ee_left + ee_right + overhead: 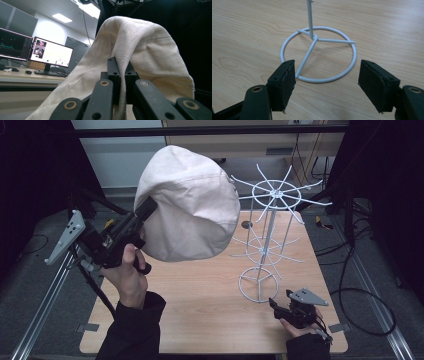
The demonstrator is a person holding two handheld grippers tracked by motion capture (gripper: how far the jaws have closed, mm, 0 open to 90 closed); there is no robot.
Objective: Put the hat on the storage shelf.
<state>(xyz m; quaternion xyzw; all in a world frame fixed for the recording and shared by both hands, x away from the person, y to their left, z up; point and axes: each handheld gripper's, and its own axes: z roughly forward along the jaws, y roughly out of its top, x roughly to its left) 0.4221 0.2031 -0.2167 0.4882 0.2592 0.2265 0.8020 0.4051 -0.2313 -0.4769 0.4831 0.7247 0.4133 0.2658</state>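
Left hand-held gripper (150,207) clamps the cream hat (192,205) by its edge, holding it up above the desk (200,310), left of the white wire rack (267,235). Right hand-held gripper (325,80) gapes wide at the rack's base ring.

Looks like a lab or office test room: lit computer monitors (50,53) on a long desk (25,75) beyond the fingers, panelled ceiling lights (61,18), a pale wooden table (200,310) flanked by metal floor rails (42,305) and trailing black cables (365,295).
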